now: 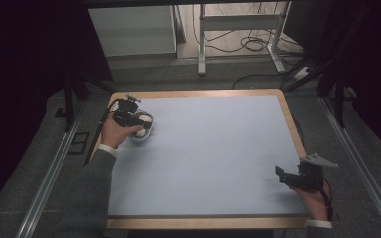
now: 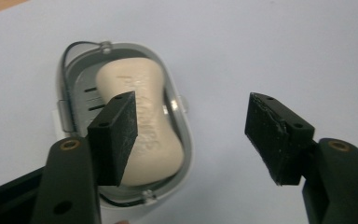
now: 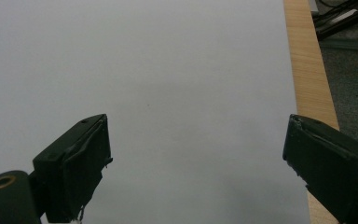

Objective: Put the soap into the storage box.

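A cream bar of soap [image 2: 144, 126] lies in an open grey and white soap case [image 2: 77, 88] on the pale blue mat. In the high view the case [image 1: 142, 136] sits near the mat's far left corner, under my left gripper [image 1: 146, 124]. My left gripper [image 2: 191, 135] is open just above it, one jaw over the soap and the other over bare mat beside the case. My right gripper [image 3: 196, 168] hangs open over bare mat, with nothing between its jaws. In the high view my right gripper [image 1: 284, 176] is near the mat's right front edge.
The blue mat [image 1: 213, 153] covers a wooden table [image 1: 290, 119] whose rim shows at the far and right sides. Dark floor, metal rails [image 1: 49, 178] and a white frame with cables [image 1: 248, 42] lie beyond the table.
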The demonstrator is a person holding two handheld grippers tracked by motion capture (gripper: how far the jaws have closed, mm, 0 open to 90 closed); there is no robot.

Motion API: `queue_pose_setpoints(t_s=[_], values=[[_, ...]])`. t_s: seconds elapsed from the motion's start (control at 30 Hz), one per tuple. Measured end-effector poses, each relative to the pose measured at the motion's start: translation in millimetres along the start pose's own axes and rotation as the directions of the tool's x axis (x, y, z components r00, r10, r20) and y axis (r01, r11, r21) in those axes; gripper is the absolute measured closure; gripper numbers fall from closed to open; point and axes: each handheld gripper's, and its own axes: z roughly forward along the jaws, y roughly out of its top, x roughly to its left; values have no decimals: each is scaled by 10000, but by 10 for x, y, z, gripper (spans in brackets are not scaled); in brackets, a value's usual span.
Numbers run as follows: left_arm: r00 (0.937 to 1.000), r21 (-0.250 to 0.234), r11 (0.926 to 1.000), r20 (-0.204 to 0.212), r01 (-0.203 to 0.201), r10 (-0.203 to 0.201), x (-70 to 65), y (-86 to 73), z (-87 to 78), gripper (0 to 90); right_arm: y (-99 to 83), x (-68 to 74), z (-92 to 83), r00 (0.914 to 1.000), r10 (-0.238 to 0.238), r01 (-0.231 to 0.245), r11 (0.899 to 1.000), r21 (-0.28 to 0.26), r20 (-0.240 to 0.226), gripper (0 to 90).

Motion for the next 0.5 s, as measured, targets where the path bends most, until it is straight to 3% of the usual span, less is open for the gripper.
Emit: queue_pose_setpoints(t_s=[0.27, 0.5], values=[[9971, -337, 9982, 562, -496, 515, -210, -152, -72, 354, 15, 29, -23, 10000, -67, 66, 9999, -125, -27, 76], [9935, -654, 9951, 811, -748, 800, -342, -319, -91, 351, 14, 39, -19, 9999, -124, 123, 9999, -91, -46, 76]])
